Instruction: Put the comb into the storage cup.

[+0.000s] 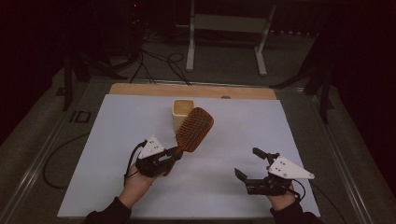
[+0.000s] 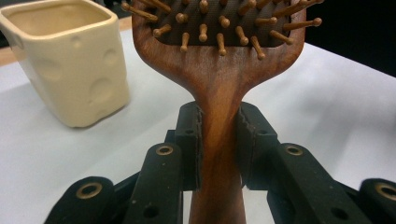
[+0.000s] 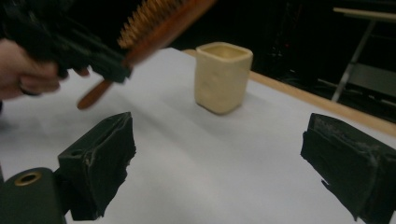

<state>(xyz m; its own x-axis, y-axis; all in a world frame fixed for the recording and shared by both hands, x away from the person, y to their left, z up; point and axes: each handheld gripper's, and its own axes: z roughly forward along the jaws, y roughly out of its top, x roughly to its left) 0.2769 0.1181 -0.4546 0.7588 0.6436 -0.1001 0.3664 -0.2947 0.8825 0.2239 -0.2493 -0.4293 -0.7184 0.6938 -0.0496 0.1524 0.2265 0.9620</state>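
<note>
Jaws of the left gripper (image 2: 218,135) pinch the neck of one wooden brush (image 1: 194,129), pads tight on both sides of the handle; its bristle head is cut off at the top of the left gripper view and blurred in the right gripper view. One cream cup (image 1: 182,112) stands just behind the raised brush head, partly hidden. Right gripper (image 1: 249,164) jaws gape wide, empty, well apart from the brush, over the white sheet (image 1: 243,126).

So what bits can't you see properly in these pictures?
- Hairbrush: in the left gripper view its head is cut off by the top edge, and the jaws cover part of the handle.
- Hairbrush in the right gripper view: blurred, bristles unclear.
- Cup: in the high view the brush head hides its right side; its inside is too dark to tell.
</note>
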